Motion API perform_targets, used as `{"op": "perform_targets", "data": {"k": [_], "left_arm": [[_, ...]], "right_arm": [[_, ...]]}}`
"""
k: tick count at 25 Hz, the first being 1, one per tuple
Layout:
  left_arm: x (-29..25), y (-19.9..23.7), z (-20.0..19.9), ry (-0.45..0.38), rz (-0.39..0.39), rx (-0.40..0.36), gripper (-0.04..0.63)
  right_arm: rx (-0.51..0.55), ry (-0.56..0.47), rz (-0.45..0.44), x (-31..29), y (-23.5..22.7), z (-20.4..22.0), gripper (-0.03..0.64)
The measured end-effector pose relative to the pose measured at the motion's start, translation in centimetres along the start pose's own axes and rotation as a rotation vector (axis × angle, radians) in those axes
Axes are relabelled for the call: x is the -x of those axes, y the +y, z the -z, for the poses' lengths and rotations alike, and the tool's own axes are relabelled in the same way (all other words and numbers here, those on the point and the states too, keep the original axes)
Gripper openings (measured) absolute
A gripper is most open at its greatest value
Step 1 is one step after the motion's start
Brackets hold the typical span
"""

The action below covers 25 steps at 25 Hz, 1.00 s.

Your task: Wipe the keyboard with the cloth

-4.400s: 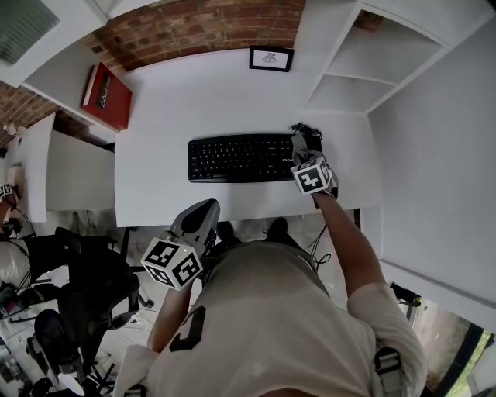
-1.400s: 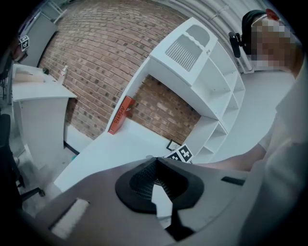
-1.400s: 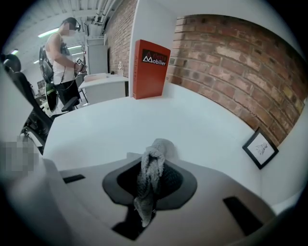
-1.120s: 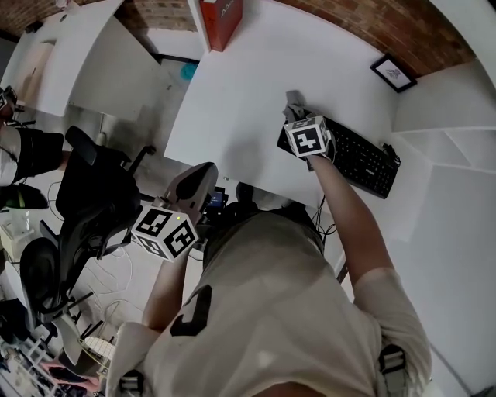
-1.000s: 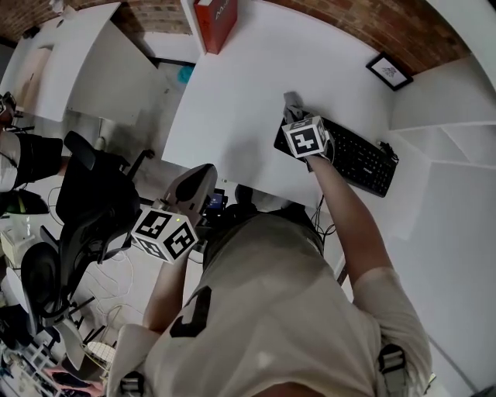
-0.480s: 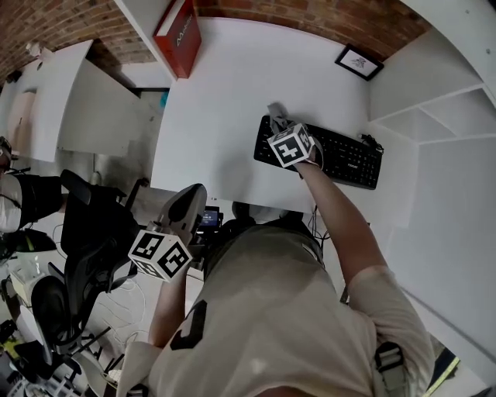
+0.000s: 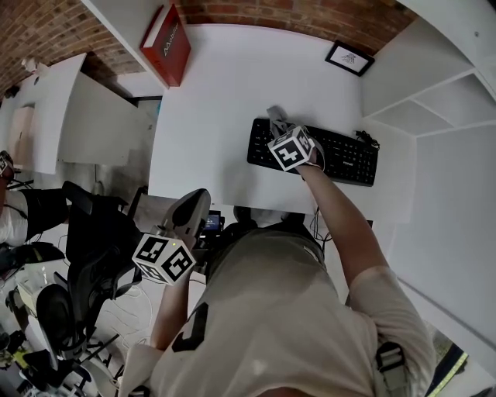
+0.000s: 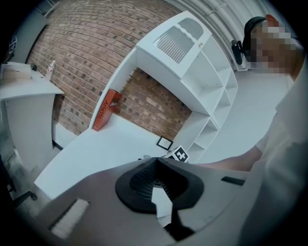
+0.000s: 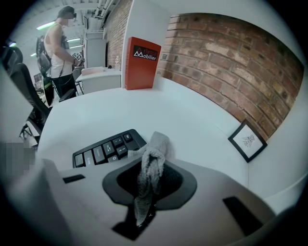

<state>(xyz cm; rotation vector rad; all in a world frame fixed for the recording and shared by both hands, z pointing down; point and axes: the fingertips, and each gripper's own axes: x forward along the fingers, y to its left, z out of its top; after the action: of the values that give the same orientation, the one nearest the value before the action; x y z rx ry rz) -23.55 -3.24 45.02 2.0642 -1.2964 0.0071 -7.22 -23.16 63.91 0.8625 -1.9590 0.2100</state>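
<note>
Keyboard (image 7: 345, 159): one, black, flat on the white desk (image 7: 217, 116) near the front edge, long side roughly along that edge. One small tangle of black cable (image 7: 364, 139) at its right end

Cloth (image 9: 149, 168): one, grey, bunched into a strip. Right gripper (image 7: 283, 132) is clamped on it, jaws pinched on the fabric, loose end poking out past the tips. Gripper sits over the left part of the keyboard. In the right gripper view the cloth tip is at the keyboard's end corner, just beside the outermost keys; can't tell if it presses on the keys or the desk

Left gripper (image 7: 194, 208): jaws together, nothing between them. It's held low in front of the person's body, off the desk, below the front edge, well apart from keyboard and cloth

Two grippers total, one marker cube on each

Rest of desk: one red box (image 7: 167, 45) with white print, upright at the far left corner against the brick wall (image 7: 256, 12); one small black-framed picture (image 7: 349, 58) leaning at the wall, beyond the keyboard. White shelf unit (image 7: 434, 85) on the right side

One more white desk (image 7: 46, 108) to the left, black office chair (image 7: 93, 248) on the floor near it. One person (image 9: 60, 38) stands in the background of the right gripper view
</note>
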Motion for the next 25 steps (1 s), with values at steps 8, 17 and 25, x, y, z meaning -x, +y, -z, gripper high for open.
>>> {"op": "perform_targets", "data": {"k": [8,17,25], "left_arm": [[-1.4,-1.8,0.3,0.008,0.026,-0.015,0.003],[-3.3,-4.2,0.7,0.020,0.044,-0.036,0.003],[-4.9,-6.6,1.2,0.038,0.057,-0.051,0.003]], "right_arm": [[0.013,0.007,0.007,0.6,-1.2,1.5,0.035],[-0.001,-0.003,0.020,1.6,-3.1,3.7,0.035],[-0.016,0.000,0.040,2.9,-5.4,6.7,0.035]]}}
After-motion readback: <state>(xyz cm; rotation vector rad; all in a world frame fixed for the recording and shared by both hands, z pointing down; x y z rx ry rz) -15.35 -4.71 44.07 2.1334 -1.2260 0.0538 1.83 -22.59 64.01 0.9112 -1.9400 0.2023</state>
